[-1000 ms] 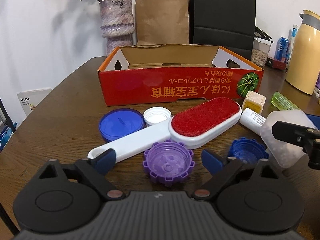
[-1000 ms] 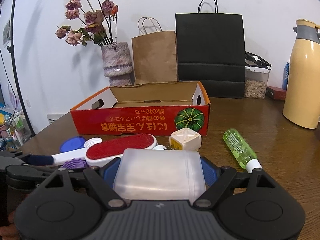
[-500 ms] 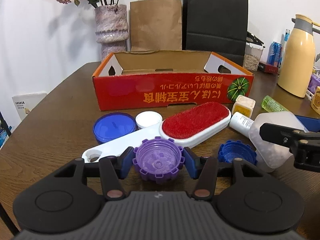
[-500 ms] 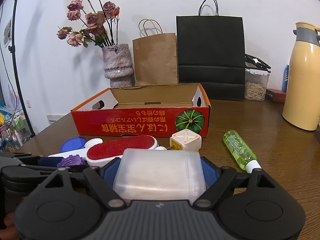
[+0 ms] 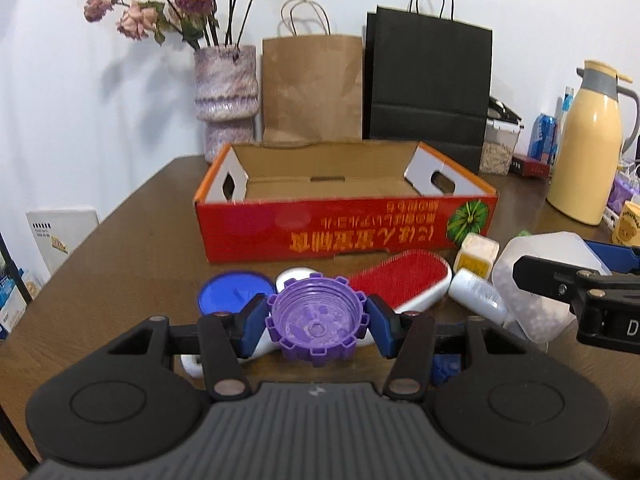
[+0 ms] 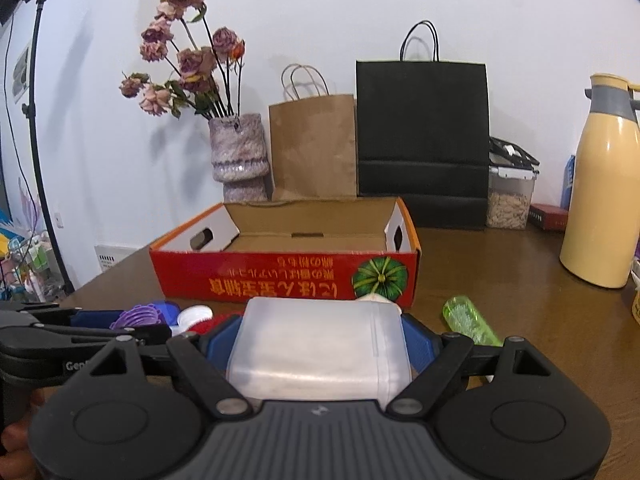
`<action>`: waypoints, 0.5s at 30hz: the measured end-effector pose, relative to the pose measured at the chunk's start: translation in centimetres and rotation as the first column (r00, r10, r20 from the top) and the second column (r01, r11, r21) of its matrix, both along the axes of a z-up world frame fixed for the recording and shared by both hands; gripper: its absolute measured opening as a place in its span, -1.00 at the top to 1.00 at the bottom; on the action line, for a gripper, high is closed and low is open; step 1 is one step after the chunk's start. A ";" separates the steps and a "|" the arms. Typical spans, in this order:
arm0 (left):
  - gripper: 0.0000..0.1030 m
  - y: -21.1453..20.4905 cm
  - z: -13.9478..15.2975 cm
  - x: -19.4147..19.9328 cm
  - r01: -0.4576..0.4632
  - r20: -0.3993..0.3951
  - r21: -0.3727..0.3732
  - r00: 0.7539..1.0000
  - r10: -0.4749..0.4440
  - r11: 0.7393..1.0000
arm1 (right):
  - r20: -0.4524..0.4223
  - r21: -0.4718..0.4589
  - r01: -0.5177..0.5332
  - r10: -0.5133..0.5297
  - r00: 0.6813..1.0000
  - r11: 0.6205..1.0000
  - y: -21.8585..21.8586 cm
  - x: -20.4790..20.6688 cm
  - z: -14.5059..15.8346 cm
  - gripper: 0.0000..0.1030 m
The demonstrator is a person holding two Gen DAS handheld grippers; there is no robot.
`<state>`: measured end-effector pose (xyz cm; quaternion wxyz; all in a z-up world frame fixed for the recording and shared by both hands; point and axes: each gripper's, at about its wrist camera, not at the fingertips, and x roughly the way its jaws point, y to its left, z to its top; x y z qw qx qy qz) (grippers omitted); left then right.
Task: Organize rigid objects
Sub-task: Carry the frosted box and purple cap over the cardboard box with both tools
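My left gripper [image 5: 316, 326] is shut on a purple toothed lid [image 5: 316, 320] and holds it above the table, in front of the open red cardboard box [image 5: 344, 232]. My right gripper [image 6: 320, 344] is shut on a translucent white plastic container [image 6: 320, 344], also lifted; the container also shows at the right of the left wrist view [image 5: 540, 276]. On the table lie a red lint brush with a white handle [image 5: 400, 280], a blue lid [image 5: 234, 294], a white cap [image 5: 294, 278], a white bottle [image 5: 476, 294], a cream cube [image 5: 478, 254] and a green bottle [image 6: 468, 320].
Behind the box stand a vase of dried roses [image 5: 226, 92], a brown paper bag [image 5: 312, 88] and a black paper bag [image 5: 430, 76]. A yellow thermos [image 5: 584, 144] and a clear food container [image 6: 510, 196] stand at the right. A dark blue lid [image 5: 444, 370] lies under my left gripper.
My left gripper closed on the purple lid and lifted it off the table toward the box. My right gripper rose with the white container.
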<state>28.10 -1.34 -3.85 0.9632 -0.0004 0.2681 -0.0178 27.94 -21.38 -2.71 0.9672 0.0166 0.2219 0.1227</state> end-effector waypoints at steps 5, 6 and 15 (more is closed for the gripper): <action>-0.06 0.2 1.4 0.6 -0.005 0.034 0.000 0.999 0.005 1.000 | 0.035 -0.002 0.002 -0.002 0.999 1.000 0.3 0.4 1.4 -0.60; -0.06 0.3 1.6 0.7 -0.006 0.040 -0.002 0.999 0.006 1.000 | 0.042 -0.003 0.002 -0.002 0.999 1.000 0.3 0.5 1.7 -0.60; -0.07 0.7 3.9 2.9 -0.022 0.098 0.009 0.995 0.021 1.000 | 0.094 -0.009 0.001 0.000 0.996 1.000 1.2 2.4 3.9 -0.60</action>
